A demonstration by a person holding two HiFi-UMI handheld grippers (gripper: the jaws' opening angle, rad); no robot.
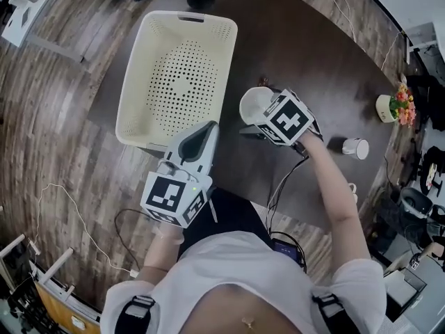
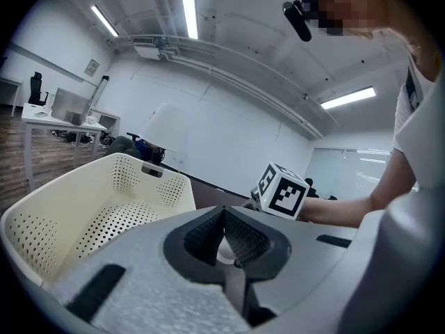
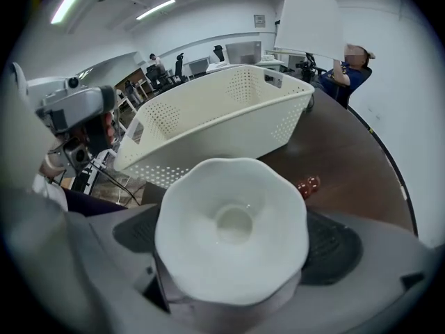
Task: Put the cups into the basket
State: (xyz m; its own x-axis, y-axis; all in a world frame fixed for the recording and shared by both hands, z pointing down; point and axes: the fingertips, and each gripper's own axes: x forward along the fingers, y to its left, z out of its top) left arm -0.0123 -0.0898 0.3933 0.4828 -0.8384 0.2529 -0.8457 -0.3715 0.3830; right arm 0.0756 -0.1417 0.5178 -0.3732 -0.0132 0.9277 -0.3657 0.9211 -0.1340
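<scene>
The right tongs (image 1: 259, 120) are clamped on a white cup (image 3: 233, 228) with a wavy rim, its open mouth facing the right gripper view's camera and the padded jaws pressing on its sides. In the head view this cup is held above the dark surface (image 1: 306, 54), just beside the right edge of the cream basket (image 1: 133, 82) and outside it. The basket stands upright on the surface, its perforated bottom bare. The left tongs (image 1: 207, 132) are closed with nothing between them, their ridged pads meeting at the tips, and they point toward the near right corner of the basket. A second white cup (image 1: 355, 147) lies on the surface well apart to the right. Farther right, near the edge of the surface, stands a small pot of flowers (image 1: 393, 107). Two small red things (image 3: 308, 184) lie on the surface just beyond the held cup.
</scene>
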